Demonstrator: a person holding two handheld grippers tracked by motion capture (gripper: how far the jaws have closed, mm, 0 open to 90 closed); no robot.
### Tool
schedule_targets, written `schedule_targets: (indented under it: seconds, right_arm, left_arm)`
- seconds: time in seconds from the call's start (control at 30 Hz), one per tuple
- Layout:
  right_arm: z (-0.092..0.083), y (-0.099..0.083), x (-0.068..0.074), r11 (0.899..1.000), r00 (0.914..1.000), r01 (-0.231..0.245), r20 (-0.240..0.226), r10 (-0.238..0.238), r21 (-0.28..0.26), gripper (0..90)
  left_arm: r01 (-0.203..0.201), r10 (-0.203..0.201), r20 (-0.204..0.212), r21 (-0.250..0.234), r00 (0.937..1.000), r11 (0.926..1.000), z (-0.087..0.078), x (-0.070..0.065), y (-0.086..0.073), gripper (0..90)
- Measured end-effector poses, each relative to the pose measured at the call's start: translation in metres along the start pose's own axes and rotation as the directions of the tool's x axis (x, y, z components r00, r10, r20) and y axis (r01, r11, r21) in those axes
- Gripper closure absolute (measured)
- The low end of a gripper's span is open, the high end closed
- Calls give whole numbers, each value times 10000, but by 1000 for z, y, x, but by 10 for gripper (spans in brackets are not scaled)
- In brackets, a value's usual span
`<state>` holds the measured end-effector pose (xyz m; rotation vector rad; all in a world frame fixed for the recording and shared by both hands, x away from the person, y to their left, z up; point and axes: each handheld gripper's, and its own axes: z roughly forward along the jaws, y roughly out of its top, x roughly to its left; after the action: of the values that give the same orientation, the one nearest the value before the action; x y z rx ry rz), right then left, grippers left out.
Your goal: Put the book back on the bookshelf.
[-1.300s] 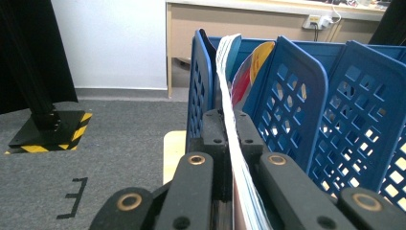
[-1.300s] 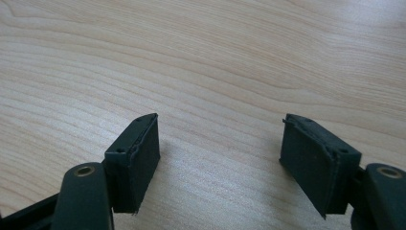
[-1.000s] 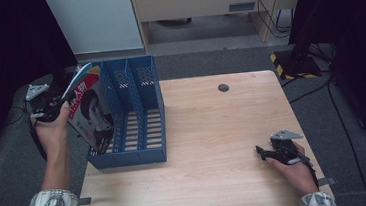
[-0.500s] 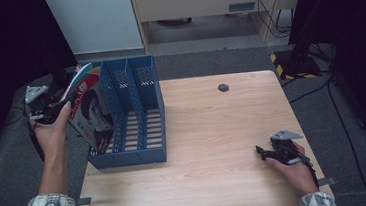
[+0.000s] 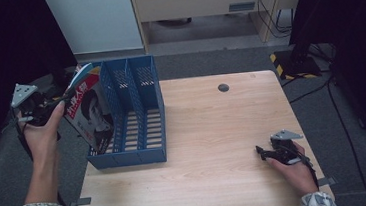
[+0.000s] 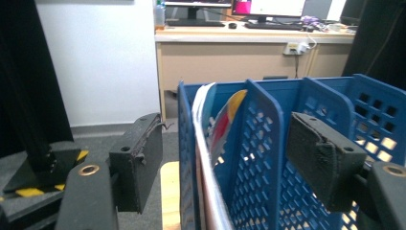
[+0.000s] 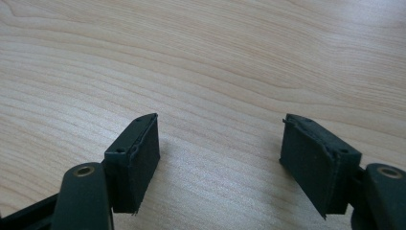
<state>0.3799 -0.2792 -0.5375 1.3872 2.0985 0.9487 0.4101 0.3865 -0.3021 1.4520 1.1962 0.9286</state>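
Observation:
A magazine (image 5: 88, 108) with a red, white and black cover leans in the leftmost slot of the blue file rack (image 5: 158, 105) on the table's left. My left gripper (image 5: 61, 99) hovers just left of the magazine's top edge. Its jaws have just been opening. In the left gripper view the magazine's edge (image 6: 206, 158) and the rack's divider (image 6: 268, 158) stand between the spread pads of the left gripper (image 6: 230, 160), touching neither. My right gripper (image 5: 261, 152) rests open on the table at the front right. Bare wood lies between the pads of the right gripper (image 7: 220, 158).
The wooden table (image 5: 213, 130) has a black round grommet (image 5: 223, 87) near its far edge. The rack's other two slots hold nothing. Behind the table are a white cabinet (image 5: 93, 20) and a wooden desk (image 5: 202, 1). Cables run on the floor at right.
My left gripper has opened and drawn up and to the left, off the magazine, which stays leaning in the rack's left slot. The right hand has not moved.

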Motion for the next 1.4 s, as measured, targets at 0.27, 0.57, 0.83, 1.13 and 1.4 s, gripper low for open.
schedule_targets:
  seconds: [0.27, 0.57, 0.83, 1.13, 1.4]
  right_arm:
    - [0, 0, 0, 10000, 10000, -23, 3, 23, 17, 295]
    - [0, 0, 0, 10000, 10000, -34, 27, 34, 1, 295]
    - [0, 0, 0, 10000, 10000, -18, -10, 18, 19, 292]
    - [1, 0, 1, 9999, 10000, -81, 32, 80, 125, 217]
    - [2, 1, 1, 9996, 10000, 25, 50, -27, 280, 140]
  left_arm:
    - [-426, 431, 586, -92, 9974, 9991, -11, -18, 8, 255]
    - [-467, 396, 1590, 411, 9865, 9981, -1, -48, 5, 149]
    - [-745, 496, 2204, 1064, 9741, 9915, 17, -74, -3, 52]
    - [-1125, 734, 2595, 1395, 9630, 9838, 30, -95, -14, 28]
    - [-1350, 800, 2924, 1732, 9529, 9756, 41, -112, -26, 27]
